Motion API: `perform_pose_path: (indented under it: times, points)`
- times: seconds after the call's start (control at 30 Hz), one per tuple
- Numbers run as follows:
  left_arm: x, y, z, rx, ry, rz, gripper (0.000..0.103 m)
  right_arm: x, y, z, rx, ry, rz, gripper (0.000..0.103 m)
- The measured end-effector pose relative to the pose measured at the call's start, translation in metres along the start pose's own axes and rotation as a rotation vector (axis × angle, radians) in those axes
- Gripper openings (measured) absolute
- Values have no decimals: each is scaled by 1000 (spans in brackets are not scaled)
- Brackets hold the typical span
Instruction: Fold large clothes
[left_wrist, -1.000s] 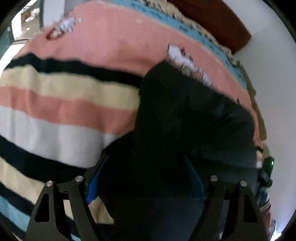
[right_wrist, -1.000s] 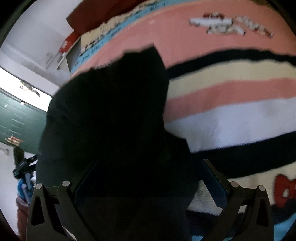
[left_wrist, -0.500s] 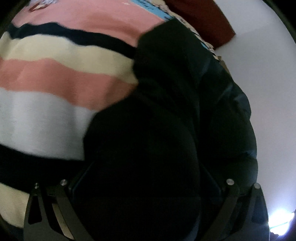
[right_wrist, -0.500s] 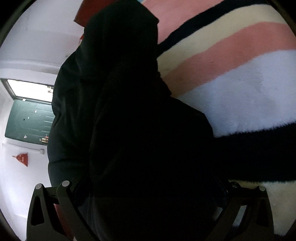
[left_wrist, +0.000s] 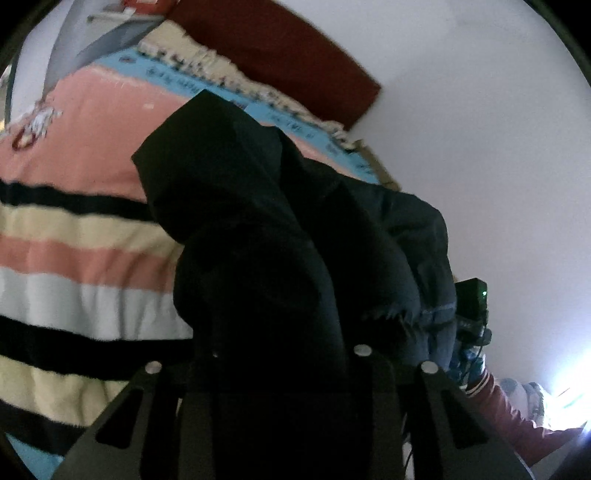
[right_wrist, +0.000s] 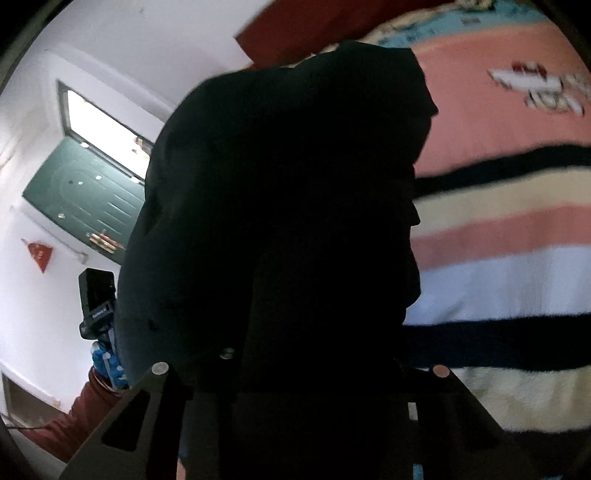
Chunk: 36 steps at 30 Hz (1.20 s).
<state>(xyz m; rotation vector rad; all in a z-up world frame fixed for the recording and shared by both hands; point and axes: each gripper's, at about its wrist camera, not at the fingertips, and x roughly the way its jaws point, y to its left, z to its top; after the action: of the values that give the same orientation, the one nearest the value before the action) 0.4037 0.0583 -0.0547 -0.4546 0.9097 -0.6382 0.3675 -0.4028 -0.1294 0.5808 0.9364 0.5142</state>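
Both your left gripper (left_wrist: 284, 373) and right gripper (right_wrist: 295, 369) grasp the dark garment (left_wrist: 258, 229) in clenched jaws; carry its hanging edge evenly toward twelve o'clock over the striped bed (left_wrist: 74, 258).

Bed (left_wrist: 369, 162) under striped fleece blanket (left_wrist: 92, 258), dark garment (left_wrist: 258, 240) above.

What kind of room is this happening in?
Probably a bedroom in a home: a striped fleece blanket covers what looks like a bed, with a dark red headboard against the white wall, and a green door nearby.
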Motion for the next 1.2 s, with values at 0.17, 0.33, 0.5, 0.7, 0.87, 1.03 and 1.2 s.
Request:
perform_pose_path:
  times: [0.17,0.33,0.5,0.7,0.87,1.03,1.2]
  points:
    - [-51,-21,-16,7,-56,-53,27,-40,32,-16,-13,-63,53,29]
    - [-66,-6,-28,-2,-52,-25,27,-60,44,-40,6,-90,98,29]
    - [-9,44,-35,-38,56,231,33,-10,0,-48,88,-10,-105,38]
    - [-19,101,-38,-183,43,155,44,0,-47,-56,218,-39,-205,76]
    - [-80,124,-33,-304,-83,86,47,-47,-47,-59,260,-156,-245,89]
    - [-145,108,-36,-297,-164,211,55,-86,-21,-43,184,-221,-360,95]
    - [-156,67,-59,-214,-126,367,55,-115,25,-70,90,-255,-408,98]
